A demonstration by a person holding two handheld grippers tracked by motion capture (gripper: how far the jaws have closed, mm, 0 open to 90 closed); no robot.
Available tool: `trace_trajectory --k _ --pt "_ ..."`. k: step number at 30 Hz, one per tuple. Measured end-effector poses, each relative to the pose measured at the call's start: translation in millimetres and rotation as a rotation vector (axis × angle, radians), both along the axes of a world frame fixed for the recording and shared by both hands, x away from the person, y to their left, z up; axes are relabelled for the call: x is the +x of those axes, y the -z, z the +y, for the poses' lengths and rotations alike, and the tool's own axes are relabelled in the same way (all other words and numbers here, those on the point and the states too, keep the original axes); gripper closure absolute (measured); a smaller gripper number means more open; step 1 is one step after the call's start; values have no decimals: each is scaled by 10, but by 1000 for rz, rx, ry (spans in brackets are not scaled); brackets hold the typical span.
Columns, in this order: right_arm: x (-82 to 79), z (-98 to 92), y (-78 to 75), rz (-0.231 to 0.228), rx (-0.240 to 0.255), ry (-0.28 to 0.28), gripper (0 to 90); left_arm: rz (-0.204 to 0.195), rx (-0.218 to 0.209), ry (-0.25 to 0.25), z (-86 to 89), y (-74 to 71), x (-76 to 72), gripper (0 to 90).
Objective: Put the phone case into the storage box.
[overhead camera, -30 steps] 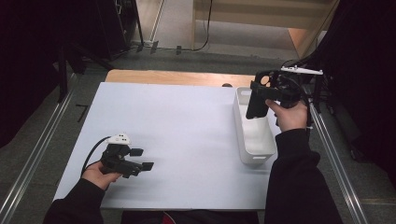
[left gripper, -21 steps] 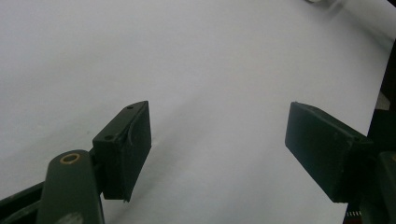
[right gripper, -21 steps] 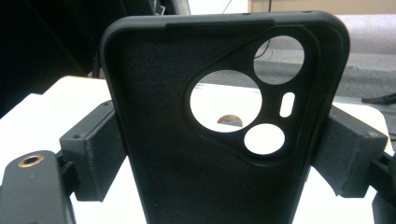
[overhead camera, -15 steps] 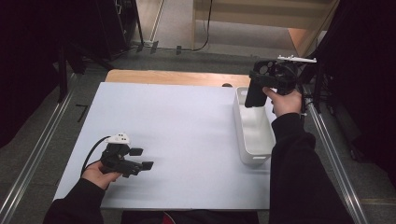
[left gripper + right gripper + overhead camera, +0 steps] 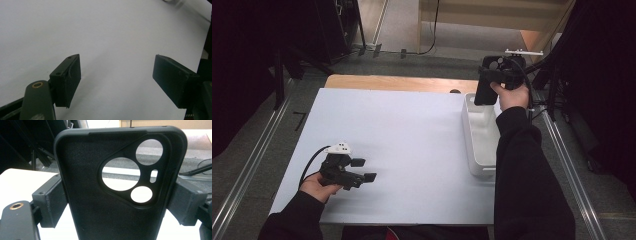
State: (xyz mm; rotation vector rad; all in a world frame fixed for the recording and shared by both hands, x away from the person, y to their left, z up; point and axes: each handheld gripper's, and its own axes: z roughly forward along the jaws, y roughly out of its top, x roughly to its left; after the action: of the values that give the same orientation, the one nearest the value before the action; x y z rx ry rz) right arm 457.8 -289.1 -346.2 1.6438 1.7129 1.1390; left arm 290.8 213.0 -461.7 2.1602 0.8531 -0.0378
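Table: white board [image 5: 412, 130], wooden edge behind, floor rails either side.
Bin [image 5: 479, 135]: white, at right edge.
Right gripper [image 5: 492, 85]: above bin, clamping black phone case [image 5: 120, 190].
Left gripper [image 5: 362, 170]: jaws wide, empty.

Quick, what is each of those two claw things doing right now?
Left gripper: open, nothing between its jaws, low over the white table.
Right gripper: shut on a black phone case, held above the white tray.

A white board [image 5: 412, 130] covered a wooden table [image 5: 397, 83], whose far edge stayed bare. Near the board's right edge stood a white tray [image 5: 474, 145].
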Motion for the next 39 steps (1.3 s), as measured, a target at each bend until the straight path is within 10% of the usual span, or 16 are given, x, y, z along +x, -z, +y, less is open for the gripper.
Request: trace_trajectory --k 39 --pt "269 173 193 7 -26 80 118 -2 -6 -9 17 2 14 223"
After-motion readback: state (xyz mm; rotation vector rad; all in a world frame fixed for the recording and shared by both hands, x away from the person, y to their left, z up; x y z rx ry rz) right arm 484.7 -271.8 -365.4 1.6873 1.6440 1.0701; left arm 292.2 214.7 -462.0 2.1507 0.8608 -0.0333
